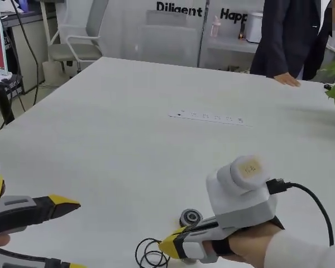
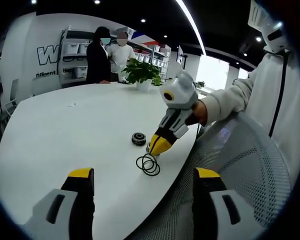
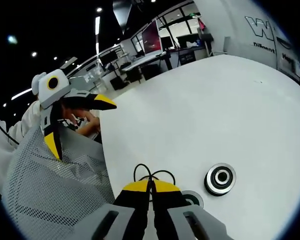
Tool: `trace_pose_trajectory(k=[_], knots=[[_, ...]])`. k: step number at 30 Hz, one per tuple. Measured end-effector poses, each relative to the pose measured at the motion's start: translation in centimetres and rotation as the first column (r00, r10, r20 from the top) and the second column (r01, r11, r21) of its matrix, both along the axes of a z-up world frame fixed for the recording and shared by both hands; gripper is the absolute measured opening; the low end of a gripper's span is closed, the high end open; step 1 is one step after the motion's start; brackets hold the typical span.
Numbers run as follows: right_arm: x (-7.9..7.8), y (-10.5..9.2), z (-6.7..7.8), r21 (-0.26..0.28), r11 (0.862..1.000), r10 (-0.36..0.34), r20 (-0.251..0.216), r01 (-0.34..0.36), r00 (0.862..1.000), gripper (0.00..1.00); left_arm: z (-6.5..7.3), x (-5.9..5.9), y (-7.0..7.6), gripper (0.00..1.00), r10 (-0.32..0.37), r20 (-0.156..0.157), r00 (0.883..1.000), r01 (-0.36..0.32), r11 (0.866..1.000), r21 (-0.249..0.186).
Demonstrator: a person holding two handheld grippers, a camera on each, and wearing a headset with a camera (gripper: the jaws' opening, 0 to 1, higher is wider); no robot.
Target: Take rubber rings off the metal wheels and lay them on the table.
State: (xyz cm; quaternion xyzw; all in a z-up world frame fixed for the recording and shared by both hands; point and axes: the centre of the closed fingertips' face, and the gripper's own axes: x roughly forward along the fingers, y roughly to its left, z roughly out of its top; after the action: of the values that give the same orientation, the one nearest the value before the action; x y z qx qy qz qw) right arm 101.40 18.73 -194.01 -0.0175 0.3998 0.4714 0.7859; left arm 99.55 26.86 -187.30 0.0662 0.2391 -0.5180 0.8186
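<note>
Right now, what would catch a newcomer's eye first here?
The right tool, yellow tips closed, sits at the near edge of the white table by a tangle of black rubber rings, with a metal wheel just beside it. The left tool hangs open to its left.

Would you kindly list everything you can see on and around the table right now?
Large table: one, white, fills the foreground.
Round metal wheels: two, silver-black, near table edge; one partly behind the right gripper.
Thin rubber rings: a few overlapping, black, at that gripper's tips.
Flat socket strip: one, white, mid-table.
Leafy potted plant: one, green, far edge.
Standing people: two, beyond the table.
Mesh chair: one, pale grey, beside the near edge.
Left gripper: one, yellow-tipped, open.
Right gripper: one, yellow-tipped, shut.
Sleeve: one, white, behind the right gripper.
</note>
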Motion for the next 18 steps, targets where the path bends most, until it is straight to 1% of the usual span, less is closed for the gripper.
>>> trace_pose_trajectory(k=[6,18], knots=[[-0.2,0.1,-0.8,-0.023,1.000,0.007,-0.001,-0.007,1.000,0.00,0.1,-0.1,-0.2,0.78,0.004,-0.001,1.000,-0.004,1.000,-0.004],[-0.2,-0.1,-1.6,-0.059,0.998,0.021,0.008,-0.020,1.000,0.00,-0.1,0.2,0.0,0.78,0.005,-0.004,1.000,-0.005,1.000,-0.004]])
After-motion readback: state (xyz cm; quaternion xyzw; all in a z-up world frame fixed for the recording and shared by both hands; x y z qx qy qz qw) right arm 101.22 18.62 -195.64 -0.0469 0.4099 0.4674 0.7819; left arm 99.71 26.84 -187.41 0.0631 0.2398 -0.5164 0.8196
